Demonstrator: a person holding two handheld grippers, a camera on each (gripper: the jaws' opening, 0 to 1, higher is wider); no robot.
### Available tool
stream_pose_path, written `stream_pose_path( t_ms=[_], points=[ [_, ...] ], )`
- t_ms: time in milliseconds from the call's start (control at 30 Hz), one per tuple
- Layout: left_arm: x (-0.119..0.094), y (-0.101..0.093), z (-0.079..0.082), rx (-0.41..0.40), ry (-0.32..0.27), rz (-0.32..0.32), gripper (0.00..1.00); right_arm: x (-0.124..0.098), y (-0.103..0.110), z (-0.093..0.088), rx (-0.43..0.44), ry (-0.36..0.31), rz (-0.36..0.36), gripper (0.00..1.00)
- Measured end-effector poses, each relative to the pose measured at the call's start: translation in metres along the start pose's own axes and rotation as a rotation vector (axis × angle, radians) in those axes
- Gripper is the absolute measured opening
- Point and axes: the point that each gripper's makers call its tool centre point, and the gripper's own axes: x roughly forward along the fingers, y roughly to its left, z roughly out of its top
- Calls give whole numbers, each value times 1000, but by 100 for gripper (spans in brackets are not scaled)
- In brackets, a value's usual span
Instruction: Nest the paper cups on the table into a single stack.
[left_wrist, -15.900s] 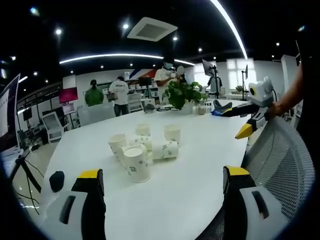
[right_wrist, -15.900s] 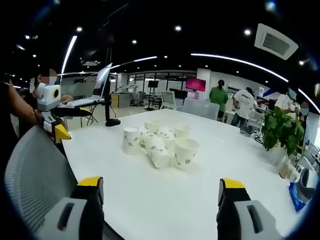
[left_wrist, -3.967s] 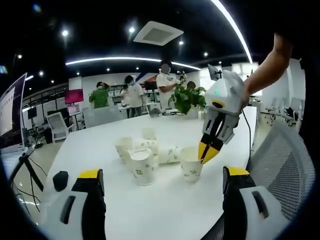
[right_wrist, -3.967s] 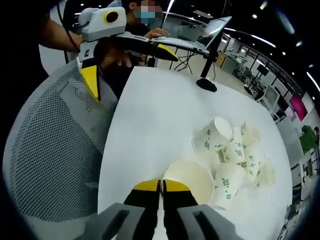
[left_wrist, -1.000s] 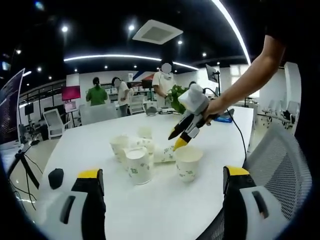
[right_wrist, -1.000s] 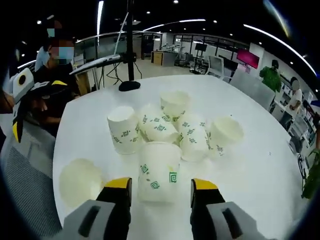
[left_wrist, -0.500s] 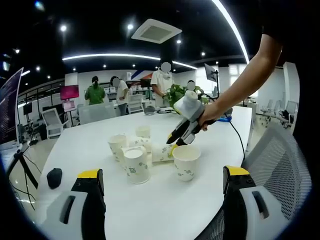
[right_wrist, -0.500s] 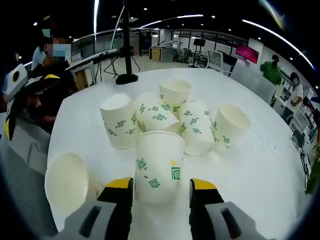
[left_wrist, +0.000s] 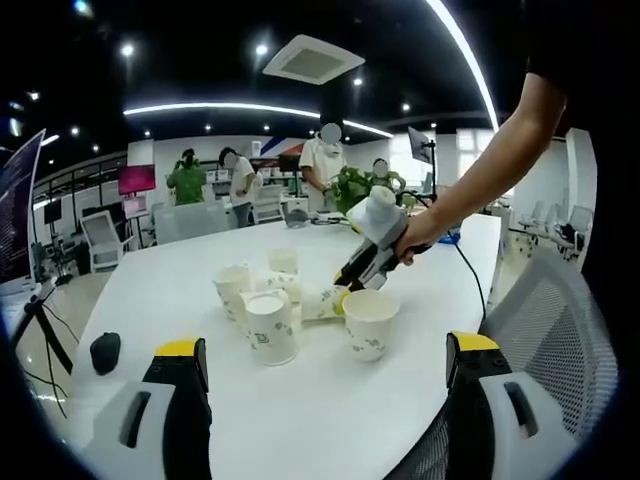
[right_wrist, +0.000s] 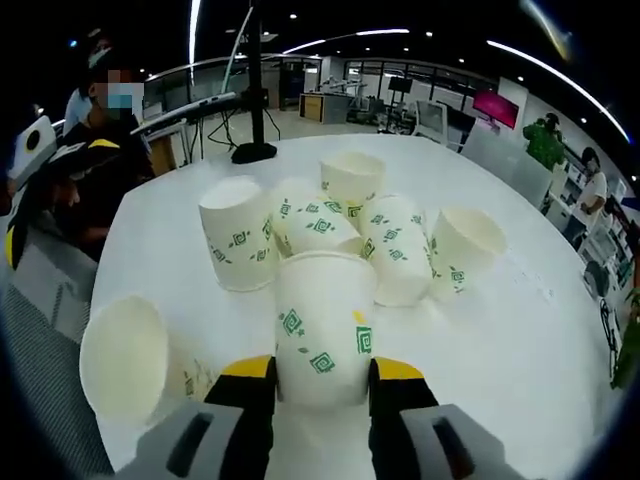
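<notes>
Right gripper (right_wrist: 318, 372): down at the cluster, jaws pressed against both sides of a lying cup (right_wrist: 322, 325). Pinching it or only bracketing it? I read it as a light pinch.
Lying cup: on its side on the white table (right_wrist: 520, 340), mouth away from the camera, base between the jaws.
Upright cup (right_wrist: 127, 358): alone, just beside the gripper's near-left, open mouth up. It looks like the base of the stack.
Other cups (right_wrist: 360, 235): bunched right behind the lying one, some touching it, some tipped over.
Left gripper (left_wrist: 330, 400): spread wide, holding nothing, hanging back over the near table edge.
Risk, crush: paper walls are soft; a hard squeeze would oval the cup and it would not nest.
Risk, knock-on: lifting could drag the touching neighbours and roll them toward the edge.
Risk, tip: coming in skewed over the upright cup could topple it, since nothing steadies it.
Risk, slip: the taper narrows toward the jaws, so a weak pinch could let the cup slide out.
</notes>
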Motion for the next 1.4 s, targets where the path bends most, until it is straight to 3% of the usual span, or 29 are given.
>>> stream_pose_path(
  t_ms=[267,800,1133,1400],
  points=[
    [-1,1,3,-13,0,-4,99,-8,-3,2,8,-19,-16,35],
    [9,0,43,-3,-35,-43,92,-37,-5,16,-1,-112,-52,35],
    [18,-1,59,6,-15,-82,77,-70,5,35,-18,-200,-78,35],
    [24,2,72,18,-29,-110,73,-88,27,46,-48,-250,-74,35]
  ],
)
